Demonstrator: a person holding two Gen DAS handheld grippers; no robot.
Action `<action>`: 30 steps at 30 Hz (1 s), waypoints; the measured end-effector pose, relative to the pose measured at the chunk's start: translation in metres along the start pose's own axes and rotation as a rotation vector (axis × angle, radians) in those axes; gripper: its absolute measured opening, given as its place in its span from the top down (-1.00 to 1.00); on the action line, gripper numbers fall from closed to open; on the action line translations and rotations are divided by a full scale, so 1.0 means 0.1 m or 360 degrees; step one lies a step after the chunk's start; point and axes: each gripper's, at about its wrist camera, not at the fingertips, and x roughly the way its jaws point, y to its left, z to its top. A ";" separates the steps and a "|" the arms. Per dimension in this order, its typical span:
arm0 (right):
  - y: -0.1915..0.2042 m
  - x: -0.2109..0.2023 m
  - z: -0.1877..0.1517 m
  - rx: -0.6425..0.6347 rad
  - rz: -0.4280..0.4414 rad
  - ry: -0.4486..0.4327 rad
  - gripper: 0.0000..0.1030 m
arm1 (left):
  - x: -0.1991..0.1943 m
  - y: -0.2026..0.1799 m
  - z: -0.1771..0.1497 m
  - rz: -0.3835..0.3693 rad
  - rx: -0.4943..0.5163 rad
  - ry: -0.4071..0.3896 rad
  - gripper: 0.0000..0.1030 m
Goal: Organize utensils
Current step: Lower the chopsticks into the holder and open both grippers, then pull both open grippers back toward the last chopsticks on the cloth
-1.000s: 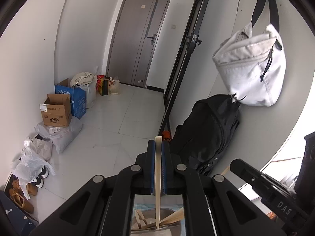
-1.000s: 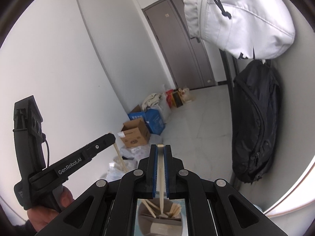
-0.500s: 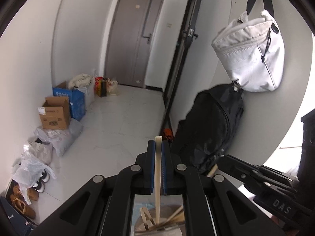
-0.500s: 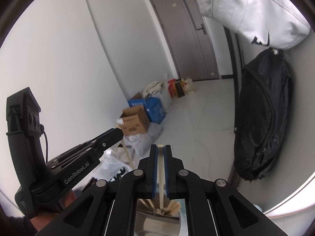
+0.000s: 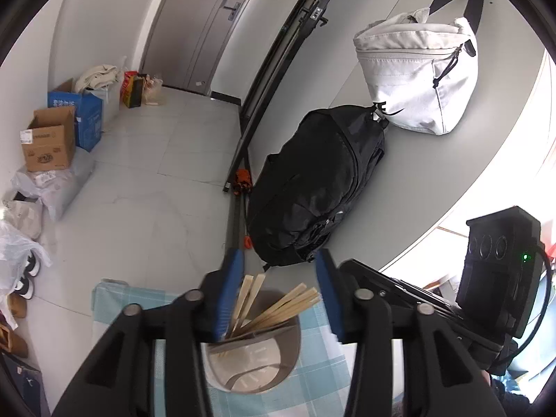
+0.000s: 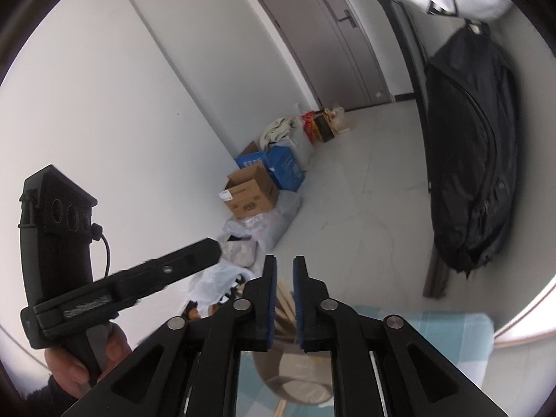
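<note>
A round grey holder [image 5: 274, 375] stands on a blue checked cloth [image 5: 121, 302]. Several wooden chopsticks [image 5: 278, 309] lean in it, tips pointing up and right. My left gripper [image 5: 278, 278] is open wide just above the holder, holding nothing. In the right wrist view my right gripper [image 6: 284, 281] is open a little above the same holder [image 6: 295, 378], with chopsticks [image 6: 285, 299] seen between its jaws but not clamped. The left gripper's body [image 6: 121, 288] shows at the left of that view.
The cloth's edge [image 6: 451, 333] is close in front. Beyond it lies a tiled floor with a black backpack [image 5: 312, 187] against the wall, a white bag [image 5: 417, 69] hanging above it, cardboard boxes [image 5: 48, 142] and plastic bags at the left.
Both grippers were shut on a chopstick each; both have opened and the chopsticks now stand in the holder. Both grippers tilted downward toward the holder.
</note>
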 end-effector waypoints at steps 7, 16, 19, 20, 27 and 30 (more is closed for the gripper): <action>0.06 -0.27 -0.26 0.0009 -0.0047 -0.0036 0.29 | -0.29 -0.01 -0.14 0.0134 -0.0038 -0.0083 0.01; 0.20 -0.59 -0.59 0.0002 -0.0001 -0.0115 -0.10 | -0.56 -0.23 -0.40 0.0357 0.0053 -0.0154 0.01; 0.29 -0.68 -0.70 -0.0025 0.0002 -0.0134 -0.15 | -0.62 -0.28 -0.48 0.0363 0.0069 -0.0161 0.00; 0.30 -0.70 -0.73 -0.0032 0.0004 -0.0139 -0.17 | -0.63 -0.30 -0.52 0.0371 0.0074 -0.0163 0.00; 0.32 -0.77 -1.02 -0.0028 0.0019 -0.0115 -0.31 | -0.68 -0.25 -0.75 0.0397 0.0067 -0.0201 -0.28; 0.30 -0.73 -1.17 -0.0048 -0.0012 -0.0077 -0.33 | -0.66 -0.20 -0.86 0.0429 0.0068 -0.0203 -0.29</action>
